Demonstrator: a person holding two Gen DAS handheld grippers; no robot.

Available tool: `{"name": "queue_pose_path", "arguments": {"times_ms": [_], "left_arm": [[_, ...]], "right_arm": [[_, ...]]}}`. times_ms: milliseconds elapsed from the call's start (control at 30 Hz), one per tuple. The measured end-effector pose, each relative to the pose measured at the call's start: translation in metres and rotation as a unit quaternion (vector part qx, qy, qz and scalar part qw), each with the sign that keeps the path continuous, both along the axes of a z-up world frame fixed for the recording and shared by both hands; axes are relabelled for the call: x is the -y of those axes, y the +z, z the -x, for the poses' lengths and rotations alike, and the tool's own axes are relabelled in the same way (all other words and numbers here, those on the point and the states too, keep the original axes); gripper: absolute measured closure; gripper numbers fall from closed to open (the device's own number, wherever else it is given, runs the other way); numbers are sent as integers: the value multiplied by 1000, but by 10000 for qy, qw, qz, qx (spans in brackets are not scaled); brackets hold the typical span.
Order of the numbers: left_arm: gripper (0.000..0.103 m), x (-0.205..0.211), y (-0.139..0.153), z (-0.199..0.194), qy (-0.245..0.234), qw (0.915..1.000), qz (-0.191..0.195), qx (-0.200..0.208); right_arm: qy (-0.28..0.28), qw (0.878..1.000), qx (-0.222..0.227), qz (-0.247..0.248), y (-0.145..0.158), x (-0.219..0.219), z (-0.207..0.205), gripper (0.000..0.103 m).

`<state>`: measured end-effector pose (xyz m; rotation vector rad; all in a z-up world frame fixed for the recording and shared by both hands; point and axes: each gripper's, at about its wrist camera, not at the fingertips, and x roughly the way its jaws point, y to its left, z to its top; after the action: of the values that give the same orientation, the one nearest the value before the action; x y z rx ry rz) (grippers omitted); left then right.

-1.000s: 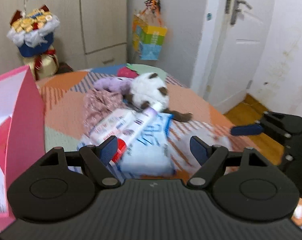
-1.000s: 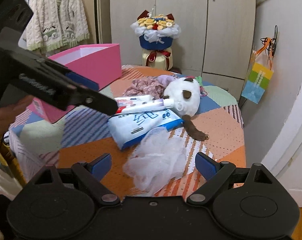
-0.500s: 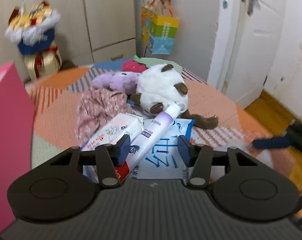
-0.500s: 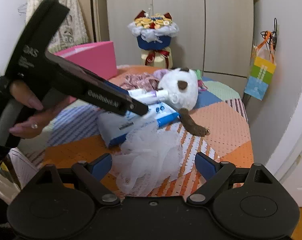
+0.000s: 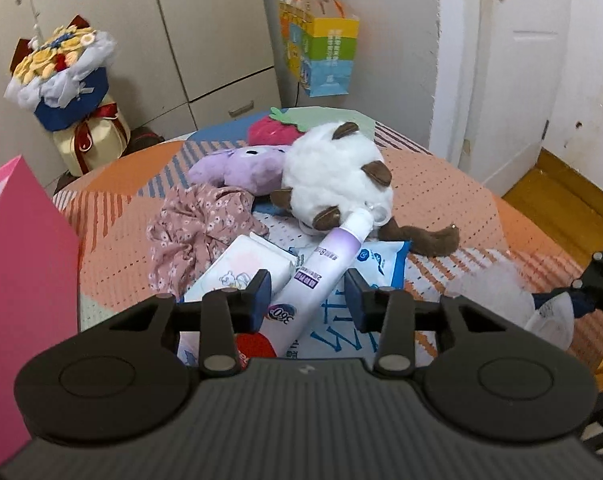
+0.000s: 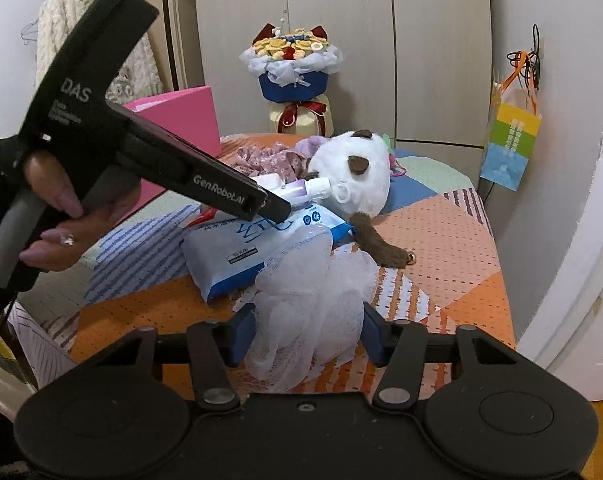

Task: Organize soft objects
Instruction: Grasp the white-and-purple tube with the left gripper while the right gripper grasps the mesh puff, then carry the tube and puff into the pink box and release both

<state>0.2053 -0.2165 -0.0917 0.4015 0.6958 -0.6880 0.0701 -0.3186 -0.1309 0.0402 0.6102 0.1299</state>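
While both my grippers are closing at once, the thing that matters is how each target sits between the jaws. Furthest to my left, just beside the left gripper (image 5: pixel 306 294), stands the pink box (image 5: pixel 17 280), which I'd guess is where the soft stuff goes. The left gripper's jaws are coming together around the purple tube (image 5: pixel 321 276). It lies between them, but its long axis runs diagonally, low-left under my gripper to up-right, with the cap end resting against the white plush (image 5: pixel 337 176) straight ahead. So I'm catching it skewed rather than square, and I can't see the pads pressing on it yet. Under it are the tissue pack (image 5: pixel 245 268) and the blue wipes pack (image 6: pixel 237 248), so not much room to dip lower.

Over to the right, the right gripper (image 6: pixel 308 332) has the white mesh pouf (image 6: pixel 309 292) between its closing jaws, and both pads look like they're already touching the mesh. It sits dead ahead, near the bed's (image 6: pixel 441 240) front edge. The bed surface to its right is open, so lifting clear should be easy. The left gripper's body hangs just up-left of it though, so I'd watch that crossing.
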Motion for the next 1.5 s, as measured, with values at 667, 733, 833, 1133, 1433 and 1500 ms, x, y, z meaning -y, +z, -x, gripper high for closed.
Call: {"name": "queue_pose_path", "arguments": {"times_ms": [667, 733, 833, 1133, 1433, 1500], "left_arm": [[81, -15, 7, 10, 192, 9981, 254, -524], [78, -12, 4, 6, 221, 9975, 163, -657], [59, -12, 4, -1, 295, 9962, 208, -789], [80, -28, 1, 3, 497, 9939, 521, -836], [80, -57, 17, 36, 676, 9917, 872, -662], [80, -63, 20, 45, 672, 9920, 871, -623]], "right_arm": [[-80, 9997, -124, -184, 0, 0, -3, 68], [-159, 9998, -86, -114, -1, 0, -3, 66], [-150, 9998, -92, -116, -3, 1, -3, 64], [-153, 9999, 4, -75, -6, -2, -1, 70], [-146, 9998, 109, 5, 9, -11, 11, 72], [-146, 9999, 80, 26, 11, -14, 15, 71]]}}
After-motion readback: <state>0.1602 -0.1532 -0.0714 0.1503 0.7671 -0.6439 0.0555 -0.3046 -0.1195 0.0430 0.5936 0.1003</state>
